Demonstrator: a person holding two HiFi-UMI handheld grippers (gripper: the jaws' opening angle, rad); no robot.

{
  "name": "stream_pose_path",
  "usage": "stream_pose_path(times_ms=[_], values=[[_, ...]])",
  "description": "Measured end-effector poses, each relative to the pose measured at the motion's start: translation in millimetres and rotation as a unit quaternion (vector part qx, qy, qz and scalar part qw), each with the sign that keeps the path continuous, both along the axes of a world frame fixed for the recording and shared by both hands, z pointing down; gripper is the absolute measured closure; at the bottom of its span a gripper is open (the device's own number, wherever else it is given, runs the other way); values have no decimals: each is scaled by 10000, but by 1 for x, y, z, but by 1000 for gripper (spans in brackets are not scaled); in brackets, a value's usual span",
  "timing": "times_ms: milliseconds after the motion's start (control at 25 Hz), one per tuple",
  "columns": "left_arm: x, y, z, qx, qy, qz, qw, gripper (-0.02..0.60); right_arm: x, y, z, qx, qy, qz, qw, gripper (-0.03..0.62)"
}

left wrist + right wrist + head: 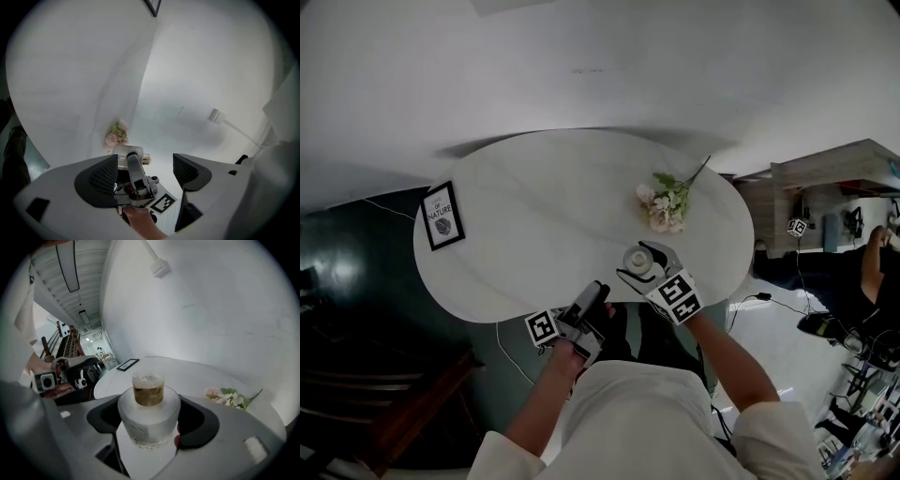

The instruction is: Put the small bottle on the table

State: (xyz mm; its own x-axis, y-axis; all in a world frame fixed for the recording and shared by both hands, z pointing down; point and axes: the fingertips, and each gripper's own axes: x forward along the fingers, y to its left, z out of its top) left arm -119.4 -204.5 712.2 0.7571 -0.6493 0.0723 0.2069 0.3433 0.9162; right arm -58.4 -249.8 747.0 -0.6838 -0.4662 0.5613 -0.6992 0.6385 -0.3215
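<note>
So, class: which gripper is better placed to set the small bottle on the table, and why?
Right. The right gripper is shut on the small bottle, upright over the table near its front edge. The left gripper is open and holds nothing.

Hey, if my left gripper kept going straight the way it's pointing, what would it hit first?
Probably the right gripper: it sits between the left gripper's open jaws in the left gripper view, shut on the small bottle. The flowers lie farther along. Depth is hard to judge.
</note>
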Motion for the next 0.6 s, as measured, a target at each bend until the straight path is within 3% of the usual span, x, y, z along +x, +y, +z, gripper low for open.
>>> stream_pose_path(times_ms=[200,600], values=[[0,0,17,-97,-96,-219,9997,225,7,-5,42,-164,132,19,9998,247],[9,-2,36,-126,-160,-265,9994,225,10,-11,93,-330,298,34,9990,247]])
